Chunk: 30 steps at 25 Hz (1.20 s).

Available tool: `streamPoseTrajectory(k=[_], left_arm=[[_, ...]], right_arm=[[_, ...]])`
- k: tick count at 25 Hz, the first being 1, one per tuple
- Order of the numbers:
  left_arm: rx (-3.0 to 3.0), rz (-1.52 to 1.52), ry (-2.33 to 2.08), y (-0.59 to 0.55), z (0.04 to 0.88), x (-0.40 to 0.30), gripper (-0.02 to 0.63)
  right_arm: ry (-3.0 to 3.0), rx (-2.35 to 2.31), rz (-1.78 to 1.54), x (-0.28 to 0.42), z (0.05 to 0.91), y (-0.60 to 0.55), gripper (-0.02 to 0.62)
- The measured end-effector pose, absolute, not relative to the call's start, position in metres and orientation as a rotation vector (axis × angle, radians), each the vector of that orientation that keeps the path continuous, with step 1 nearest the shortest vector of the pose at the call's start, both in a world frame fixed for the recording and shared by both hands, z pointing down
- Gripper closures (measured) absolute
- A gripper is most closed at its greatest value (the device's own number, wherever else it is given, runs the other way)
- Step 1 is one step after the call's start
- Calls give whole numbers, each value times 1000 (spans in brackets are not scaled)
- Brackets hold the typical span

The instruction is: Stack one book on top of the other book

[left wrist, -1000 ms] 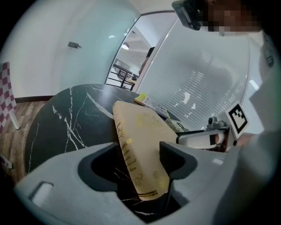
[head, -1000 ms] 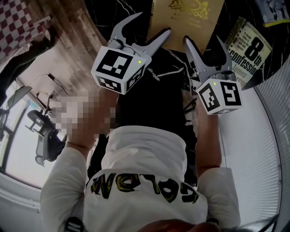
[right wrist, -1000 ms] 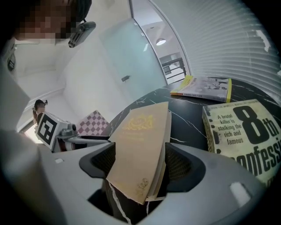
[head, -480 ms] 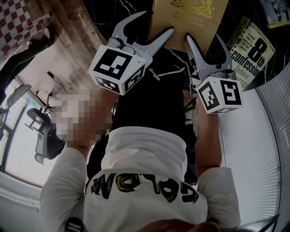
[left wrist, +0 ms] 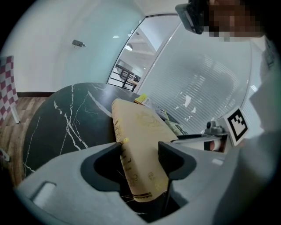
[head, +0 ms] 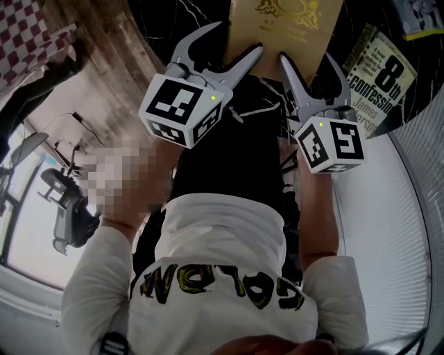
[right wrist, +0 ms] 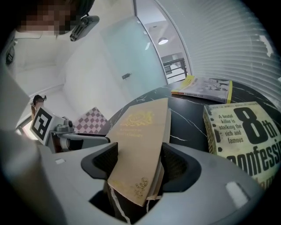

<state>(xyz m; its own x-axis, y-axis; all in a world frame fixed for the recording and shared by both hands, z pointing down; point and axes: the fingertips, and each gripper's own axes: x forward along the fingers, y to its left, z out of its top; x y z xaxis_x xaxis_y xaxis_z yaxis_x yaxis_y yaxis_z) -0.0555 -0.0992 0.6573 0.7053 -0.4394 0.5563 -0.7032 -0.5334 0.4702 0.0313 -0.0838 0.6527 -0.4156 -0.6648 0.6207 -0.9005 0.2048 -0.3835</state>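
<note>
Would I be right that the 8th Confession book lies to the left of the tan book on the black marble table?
Not quite: the 8th Confession book lies to the right of the tan book on the black marble table, as the head view shows.

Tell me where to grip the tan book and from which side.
Grip the tan book across its thickness at its two near corners, from the person's side: that edge faces the person and nothing blocks it. The left gripper and right gripper are on them, the right's jaws closing.
</note>
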Motion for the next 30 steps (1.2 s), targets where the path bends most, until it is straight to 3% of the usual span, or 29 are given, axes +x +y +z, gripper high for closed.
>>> streamPoseTrajectory(k=[30], left_arm=[[2306, 461, -955, -85, 505, -67, 330]], right_arm=[[-2277, 1544, 912, 19, 503, -67, 284]])
